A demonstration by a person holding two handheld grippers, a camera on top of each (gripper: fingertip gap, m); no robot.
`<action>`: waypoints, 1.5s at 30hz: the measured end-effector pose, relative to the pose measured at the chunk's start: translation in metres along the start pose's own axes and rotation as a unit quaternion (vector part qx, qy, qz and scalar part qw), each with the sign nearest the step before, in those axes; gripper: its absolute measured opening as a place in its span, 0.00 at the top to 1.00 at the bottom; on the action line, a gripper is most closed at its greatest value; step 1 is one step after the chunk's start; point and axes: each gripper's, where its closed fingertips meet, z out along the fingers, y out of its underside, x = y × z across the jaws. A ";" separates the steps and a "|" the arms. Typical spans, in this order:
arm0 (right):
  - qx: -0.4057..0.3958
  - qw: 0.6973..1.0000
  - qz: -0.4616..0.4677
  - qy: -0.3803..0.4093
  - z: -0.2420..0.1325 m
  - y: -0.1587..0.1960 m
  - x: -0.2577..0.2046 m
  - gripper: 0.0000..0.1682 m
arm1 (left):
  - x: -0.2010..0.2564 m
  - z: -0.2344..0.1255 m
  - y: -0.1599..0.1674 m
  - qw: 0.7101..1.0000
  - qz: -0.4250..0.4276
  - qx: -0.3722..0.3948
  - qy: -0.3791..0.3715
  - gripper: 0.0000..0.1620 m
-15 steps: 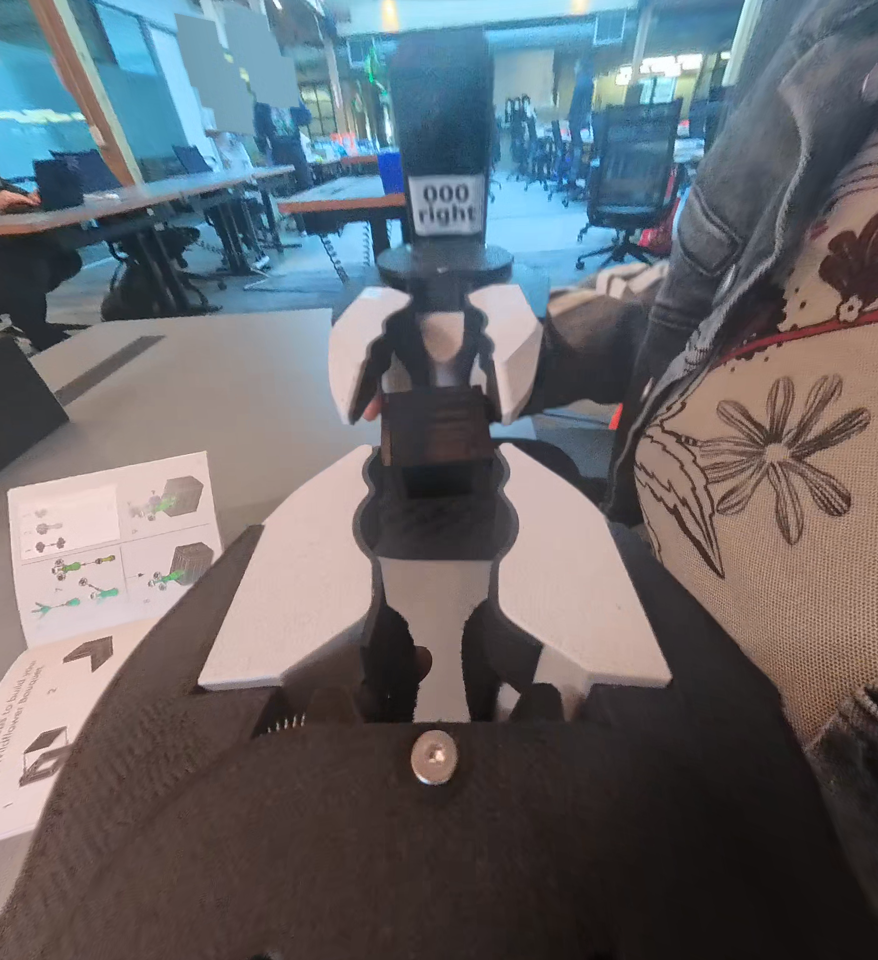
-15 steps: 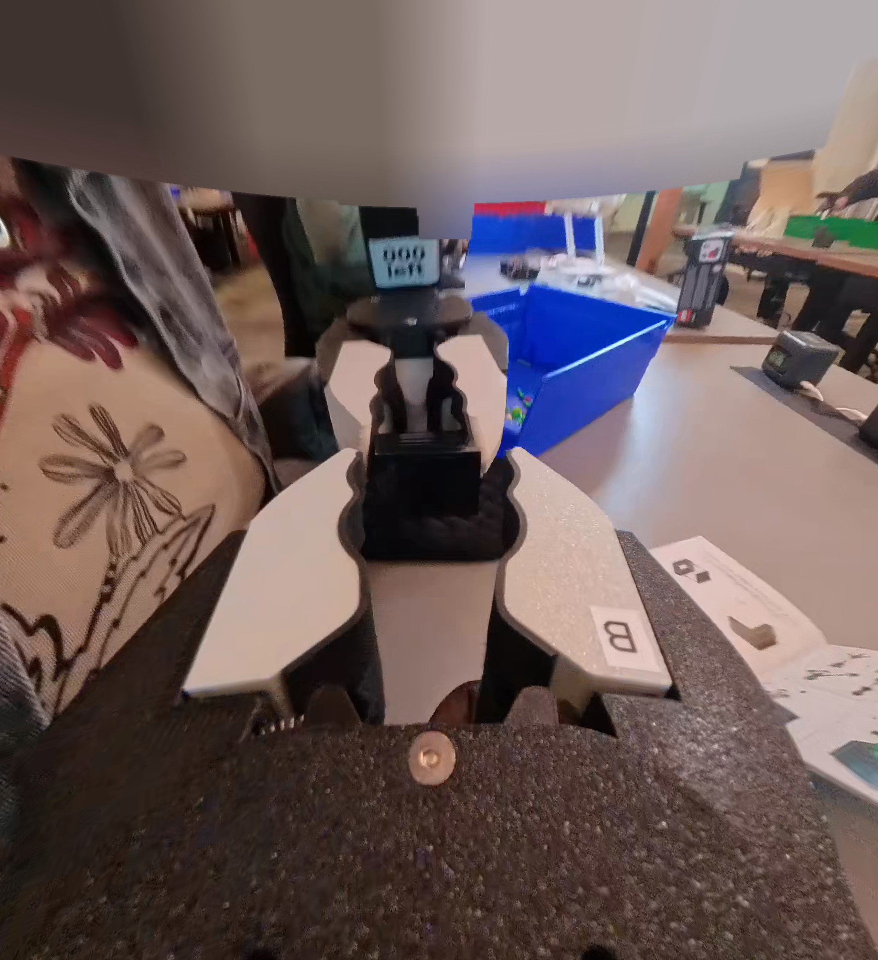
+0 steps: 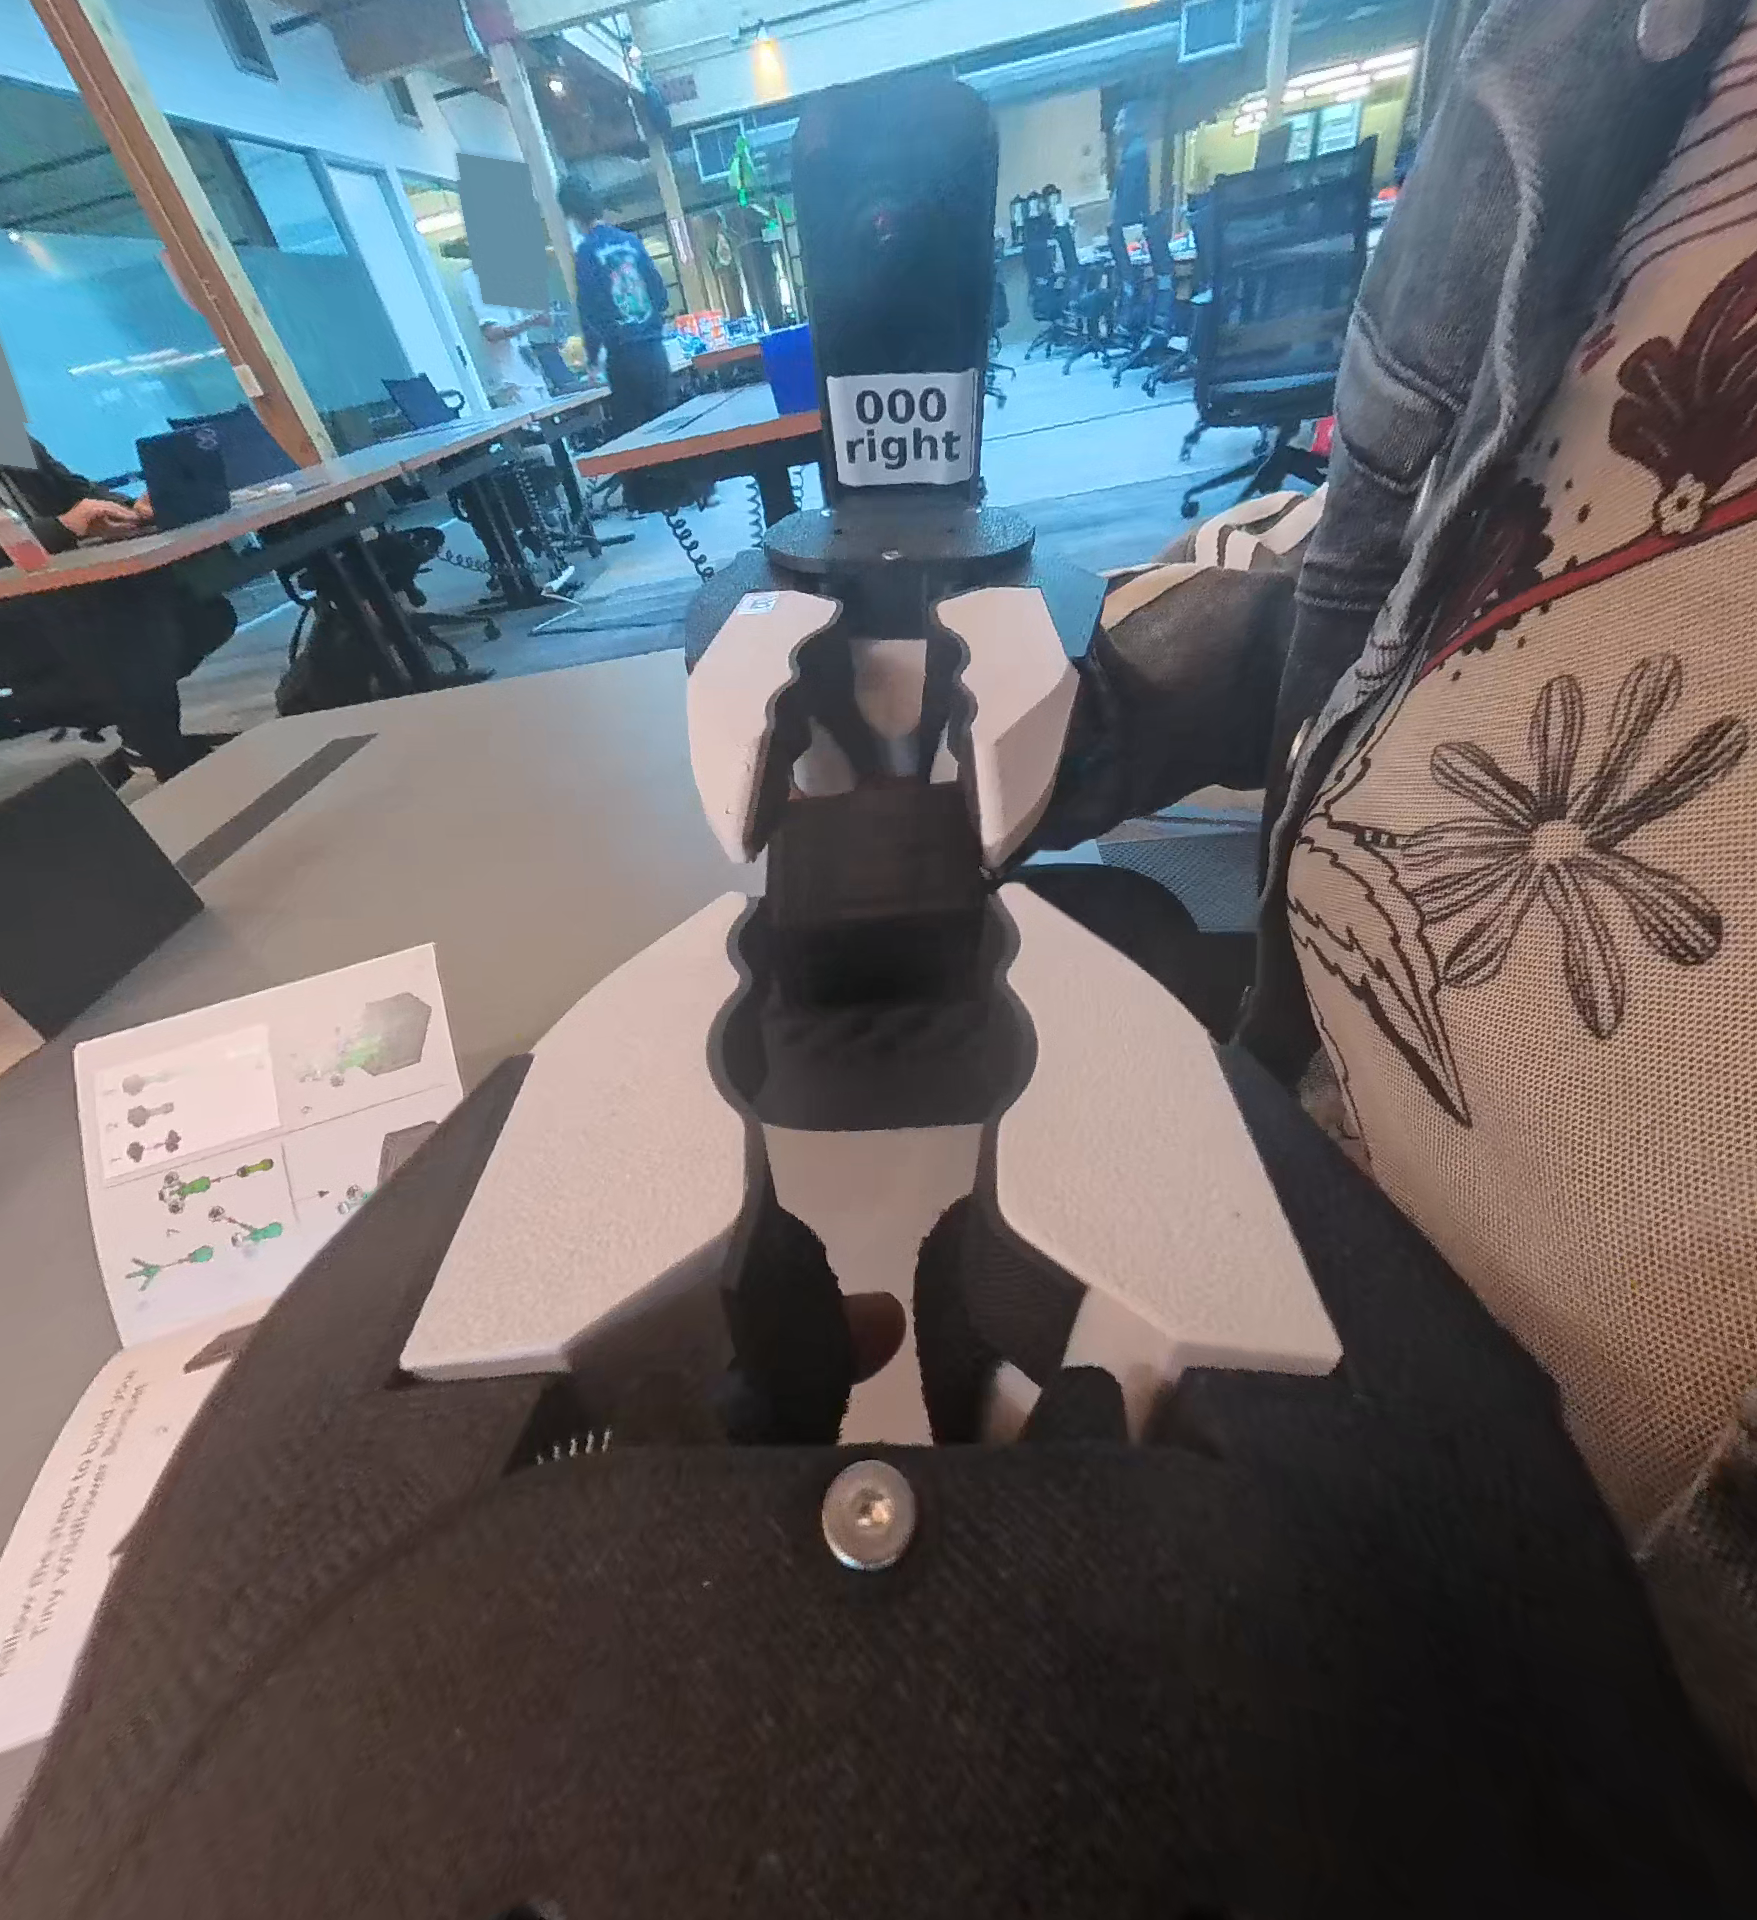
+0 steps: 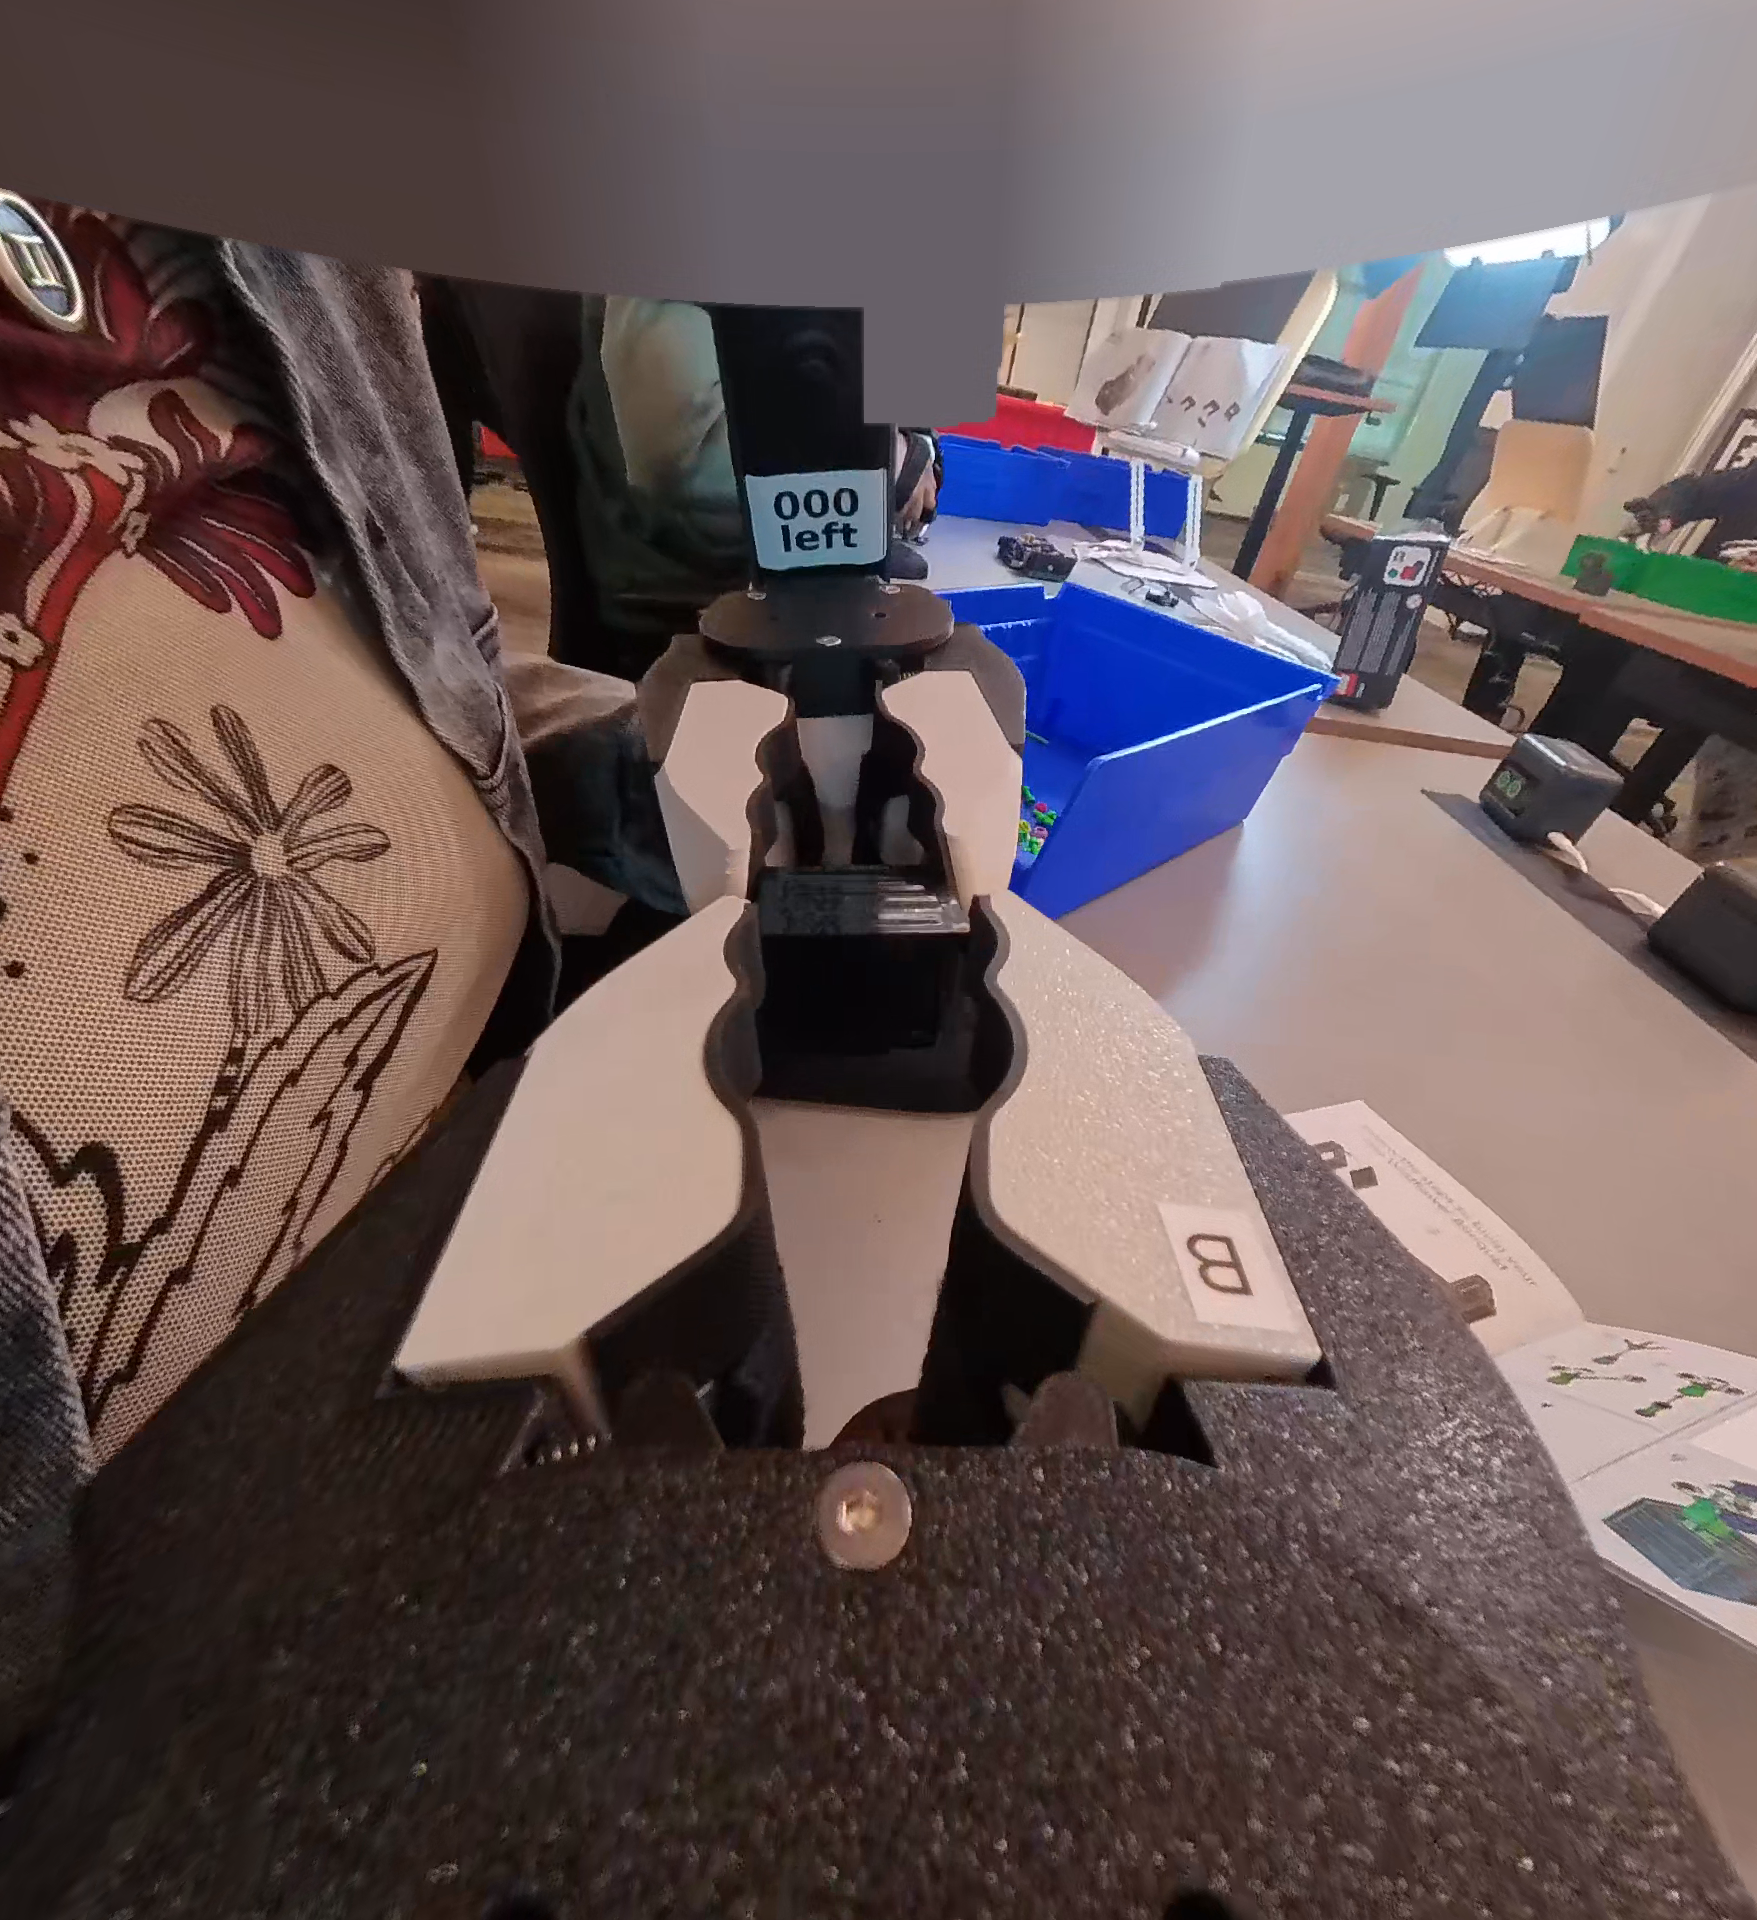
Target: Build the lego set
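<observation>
Black and boxy, the small hollow lego block (image 3: pixel 869 883) hangs in the air in front of the person's floral shirt (image 3: pixel 1580 831), pinched from both ends: the left gripper (image 3: pixel 869 966) grips its near end and the right gripper (image 3: pixel 869 790) clamps the far end, above the grey table (image 3: pixel 438 831) and paper instruction sheet (image 3: pixel 261 1122).

Seen from the right wrist, the right gripper (image 4: pixel 858 977) is clenched on the same block (image 4: pixel 858 966), ribbed and glossy on top, against the left gripper (image 4: pixel 832 821). Uneven squeezing or twisting could pop it loose; the blue plastic bin (image 4: pixel 1165 769) of loose pieces sits well apart.
</observation>
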 end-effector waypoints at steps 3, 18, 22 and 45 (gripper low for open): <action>-0.009 1.000 0.002 0.006 0.000 0.005 0.002 0.78 | -0.001 0.001 0.006 1.000 0.000 -0.015 0.007 0.75; 0.035 0.997 0.055 0.031 0.000 0.006 0.000 0.78 | -0.002 -0.003 -0.004 0.999 -0.023 0.027 -0.011 0.77; 0.089 0.993 0.070 0.045 -0.004 -0.006 0.005 0.78 | -0.006 -0.001 -0.016 0.997 -0.055 0.061 -0.005 0.76; 0.074 0.993 0.064 0.068 -0.007 -0.013 0.017 0.68 | -0.017 -0.002 -0.015 0.998 -0.019 0.014 -0.058 0.76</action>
